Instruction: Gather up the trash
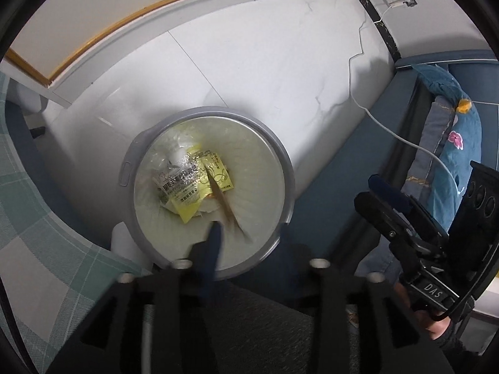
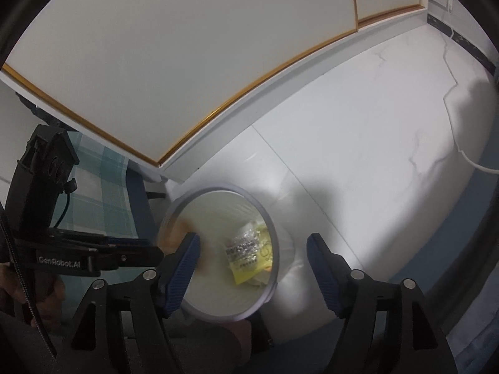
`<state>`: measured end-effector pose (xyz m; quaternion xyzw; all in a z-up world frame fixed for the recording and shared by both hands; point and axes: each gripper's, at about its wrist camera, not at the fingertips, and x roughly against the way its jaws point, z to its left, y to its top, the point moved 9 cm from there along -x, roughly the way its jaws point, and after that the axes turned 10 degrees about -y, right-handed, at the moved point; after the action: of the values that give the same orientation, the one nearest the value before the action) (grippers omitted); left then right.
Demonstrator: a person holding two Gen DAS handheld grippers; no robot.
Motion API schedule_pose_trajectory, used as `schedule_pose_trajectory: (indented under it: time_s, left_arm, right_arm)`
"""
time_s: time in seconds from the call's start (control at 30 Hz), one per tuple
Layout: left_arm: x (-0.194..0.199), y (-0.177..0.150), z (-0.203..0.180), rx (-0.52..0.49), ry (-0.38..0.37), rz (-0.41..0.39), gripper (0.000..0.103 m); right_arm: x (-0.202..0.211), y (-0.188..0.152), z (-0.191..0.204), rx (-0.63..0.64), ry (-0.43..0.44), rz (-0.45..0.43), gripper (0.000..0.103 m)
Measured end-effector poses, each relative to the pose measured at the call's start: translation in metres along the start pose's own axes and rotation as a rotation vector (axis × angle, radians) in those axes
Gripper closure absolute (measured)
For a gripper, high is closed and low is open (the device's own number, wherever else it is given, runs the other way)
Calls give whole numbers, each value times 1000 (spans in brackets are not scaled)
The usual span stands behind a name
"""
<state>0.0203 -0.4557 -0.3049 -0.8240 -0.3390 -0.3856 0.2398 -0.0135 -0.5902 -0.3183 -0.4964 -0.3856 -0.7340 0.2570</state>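
Left gripper [image 1: 249, 233], right gripper [image 2: 254, 249]: jaws apart, empty. Below, grey bin [image 1: 285, 168] (clear-lined): yellow packets [image 1: 215, 171], silver wrapper [image 1: 177, 176], brown stick [image 1: 226, 205], blurred.

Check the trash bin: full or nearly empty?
Nearly empty: the trash bin shows bare liner walls, with only yellow wrappers and crumpled plastic at the bottom.

Grey-rimmed bin [image 1: 282, 155] holds yellow wrappers [image 1: 215, 171]; green-checked cloth [image 1: 37, 218]; white marbled floor [image 1: 265, 71].
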Motion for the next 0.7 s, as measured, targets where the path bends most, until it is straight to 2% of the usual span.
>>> schedule_pose_trajectory:
  time_s: [0.03,0.17,0.23,0.5,0.63,0.7]
  left_arm:
    - [3,0,0,-3,8,-10,56]
    - [15,1,3,-3,44,-66,50]
    - [25,1,8,4,96,-110,44]
    - [67,1,6,-35,216,-290,41]
    - [85,0,8,-44,276,-366,28]
    - [90,-1,6,-60,301,-400,27]
  right_arm:
    - [1,0,-1,-2,2,0,32]
    - [5,-1,-1,-11,9,5,30]
    - [13,0,2,-6,13,-9,27]
    - [37,5,14,-15,57,-48,16]
    - [46,5,20,-9,69,-54,13]
    - [53,4,23,-9,82,-57,11]
